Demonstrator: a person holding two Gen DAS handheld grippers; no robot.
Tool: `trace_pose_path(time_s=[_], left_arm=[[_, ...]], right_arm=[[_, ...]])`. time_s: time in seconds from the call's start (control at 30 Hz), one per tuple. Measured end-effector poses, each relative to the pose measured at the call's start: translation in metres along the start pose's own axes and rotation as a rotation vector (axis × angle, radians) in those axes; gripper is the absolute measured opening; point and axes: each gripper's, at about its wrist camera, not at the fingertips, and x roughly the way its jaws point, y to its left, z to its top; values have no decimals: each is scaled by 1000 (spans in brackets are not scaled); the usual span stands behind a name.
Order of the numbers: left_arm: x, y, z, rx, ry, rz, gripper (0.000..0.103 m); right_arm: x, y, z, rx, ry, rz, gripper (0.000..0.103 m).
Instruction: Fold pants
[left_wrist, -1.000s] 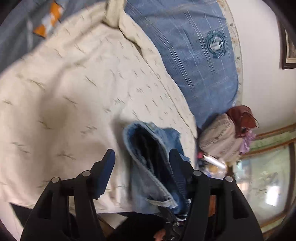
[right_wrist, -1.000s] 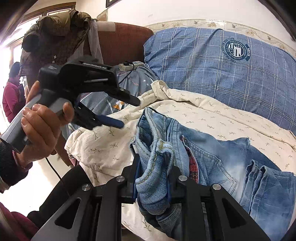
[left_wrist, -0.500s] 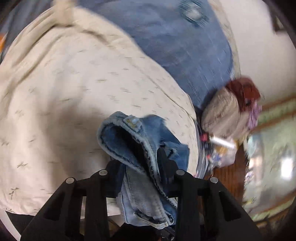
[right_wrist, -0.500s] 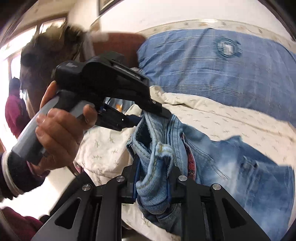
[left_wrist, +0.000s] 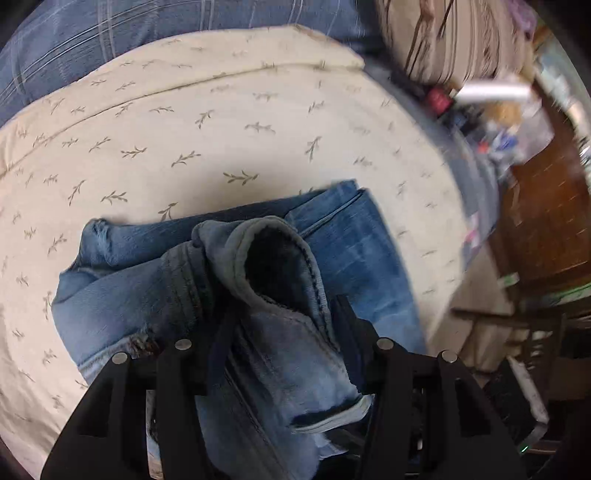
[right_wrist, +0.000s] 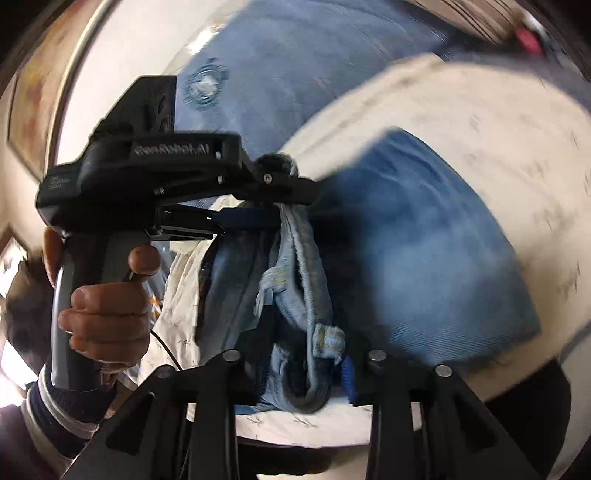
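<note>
Two tools pinch the jeans. Our left tool clamps bunched denim; our right tool nips the waistband above the cream bedspread.

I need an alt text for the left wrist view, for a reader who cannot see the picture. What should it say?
The left gripper, seen from just behind its two black fingers, is shut on a bunched fold of blue jeans. The rest of the jeans lie on a cream bedcover with a small leaf print. A blue checked cushion is behind it, and blurred clutter is at the right.
</note>
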Motion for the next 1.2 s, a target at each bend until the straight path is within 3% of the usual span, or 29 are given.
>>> trace_pose_path(time_s=[0.1,0.13,0.17,0.2,0.27,0.33,0.4,0.5,0.53,0.57,0.63,0.7,0.8,0.9,0.97,1.03,1.1,1.2], left_arm=[[-29,-1,1,84,-6,-60,51],[-42,1,0,115,-29,-90,51],[-62,6,0,156,-69,-115,59],[-75,14,3,190,-109,-117,77],[-91,24,4,263,-184,-67,88],[-87,34,7,302,-181,-8,88],[-65,44,10,300,-87,-35,88],[-30,38,2,362,-15,-27,88],[-22,35,-5,389,-7,-23,85],[-18,32,-11,409,-23,-5,74],[-22,26,-22,442,-88,46,61],[-42,28,-23,398,-115,-20,49],[-75,13,-20,391,-191,-95,48],[-74,-16,-10,403,-232,-101,49],[-42,-33,1,405,-198,-63,50],[-1,-37,12,362,-119,-4,50],[23,-38,15,330,-117,82,61],[16,-41,9,315,-146,106,61]], right_arm=[[-13,-11,0,30,-21,68,44],[-18,-15,0,37,-28,87,51],[-22,-18,0,44,-37,116,55],[-23,-19,2,48,-41,139,56],[-21,-20,3,52,-42,175,65],[-16,-19,4,44,-36,175,68],[-5,-14,8,35,-14,170,69],[12,-5,11,17,16,172,68],[17,-1,12,5,26,158,58],[21,0,15,-7,28,148,30],[16,4,16,-12,16,158,29],[3,6,20,-3,-7,190,28],[-31,7,30,-9,-98,221,28],[-50,-8,38,-11,-153,151,28],[-46,-28,39,32,-144,82,27],[-27,-55,35,119,-76,25,28],[-18,-64,32,150,-62,46,29],[-24,-59,34,135,-70,67,35]])
